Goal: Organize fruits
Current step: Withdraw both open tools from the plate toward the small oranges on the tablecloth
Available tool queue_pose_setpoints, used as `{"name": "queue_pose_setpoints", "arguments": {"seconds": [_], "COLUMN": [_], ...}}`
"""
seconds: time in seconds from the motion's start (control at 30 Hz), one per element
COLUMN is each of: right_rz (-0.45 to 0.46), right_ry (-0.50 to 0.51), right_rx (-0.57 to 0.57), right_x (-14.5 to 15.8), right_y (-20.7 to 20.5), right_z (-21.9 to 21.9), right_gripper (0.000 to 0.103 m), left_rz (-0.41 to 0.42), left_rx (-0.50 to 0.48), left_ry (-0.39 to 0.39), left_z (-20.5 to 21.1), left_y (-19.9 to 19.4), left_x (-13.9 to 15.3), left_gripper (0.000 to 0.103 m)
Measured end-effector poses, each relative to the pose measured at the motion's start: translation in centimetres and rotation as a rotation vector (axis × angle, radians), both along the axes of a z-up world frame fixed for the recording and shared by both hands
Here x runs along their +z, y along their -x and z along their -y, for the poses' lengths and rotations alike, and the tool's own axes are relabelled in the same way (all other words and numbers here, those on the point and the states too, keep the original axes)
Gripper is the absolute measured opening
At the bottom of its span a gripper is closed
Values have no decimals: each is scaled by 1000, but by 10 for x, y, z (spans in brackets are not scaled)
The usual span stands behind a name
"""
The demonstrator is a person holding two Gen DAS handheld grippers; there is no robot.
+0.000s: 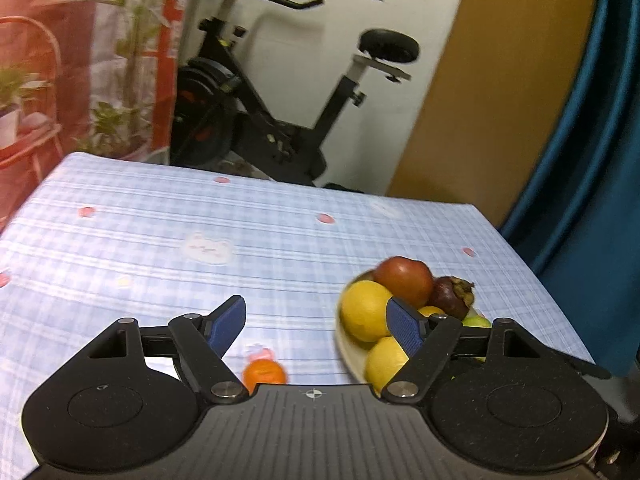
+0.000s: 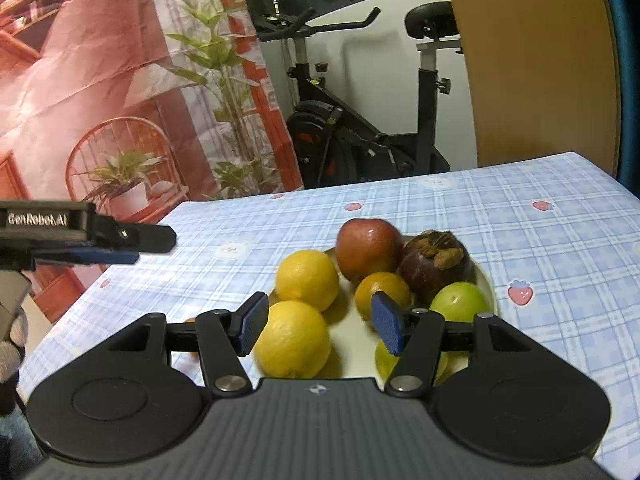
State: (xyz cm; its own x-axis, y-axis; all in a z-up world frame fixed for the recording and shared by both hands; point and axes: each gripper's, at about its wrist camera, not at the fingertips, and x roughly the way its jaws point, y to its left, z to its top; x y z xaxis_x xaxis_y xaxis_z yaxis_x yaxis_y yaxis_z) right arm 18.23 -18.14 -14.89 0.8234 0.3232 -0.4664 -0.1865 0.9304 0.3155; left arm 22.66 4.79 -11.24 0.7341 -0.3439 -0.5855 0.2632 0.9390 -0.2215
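A pale plate (image 2: 489,280) holds several fruits: two lemons (image 2: 307,280), a red apple (image 2: 368,249), a dark mangosteen (image 2: 436,264), a small orange (image 2: 382,292) and green fruits (image 2: 460,300). In the left wrist view the plate (image 1: 348,348) sits at the right. A small orange mandarin (image 1: 265,374) lies on the tablecloth, just in front of my left gripper (image 1: 318,320), which is open and empty above the table. My right gripper (image 2: 320,322) is open and empty, just above the near side of the plate. The left gripper's fingers (image 2: 120,256) show at the left of the right wrist view.
The table wears a blue checked cloth (image 1: 160,240) with strawberry prints. Behind the far edge stand an exercise bike (image 1: 260,112), a printed backdrop with plants (image 2: 100,100), a wooden door (image 2: 532,60) and a blue curtain (image 1: 592,140).
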Motion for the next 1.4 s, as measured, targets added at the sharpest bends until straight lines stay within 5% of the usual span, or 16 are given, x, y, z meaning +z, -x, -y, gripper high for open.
{"name": "queue_pose_setpoints", "arguments": {"seconds": [0.63,1.4], "right_rz": [-12,-36], "right_ry": [45,79], "right_rx": [93,146], "right_x": [-9,-12], "right_y": [17,24], "right_z": [-26,-42], "right_gripper": [60,60], "left_rz": [-7,-5], "left_rx": [91,33], "left_ry": [35,9], "left_z": [-42,-36], "left_y": [36,58], "left_x": [-24,-35], "left_gripper": [79,79]}}
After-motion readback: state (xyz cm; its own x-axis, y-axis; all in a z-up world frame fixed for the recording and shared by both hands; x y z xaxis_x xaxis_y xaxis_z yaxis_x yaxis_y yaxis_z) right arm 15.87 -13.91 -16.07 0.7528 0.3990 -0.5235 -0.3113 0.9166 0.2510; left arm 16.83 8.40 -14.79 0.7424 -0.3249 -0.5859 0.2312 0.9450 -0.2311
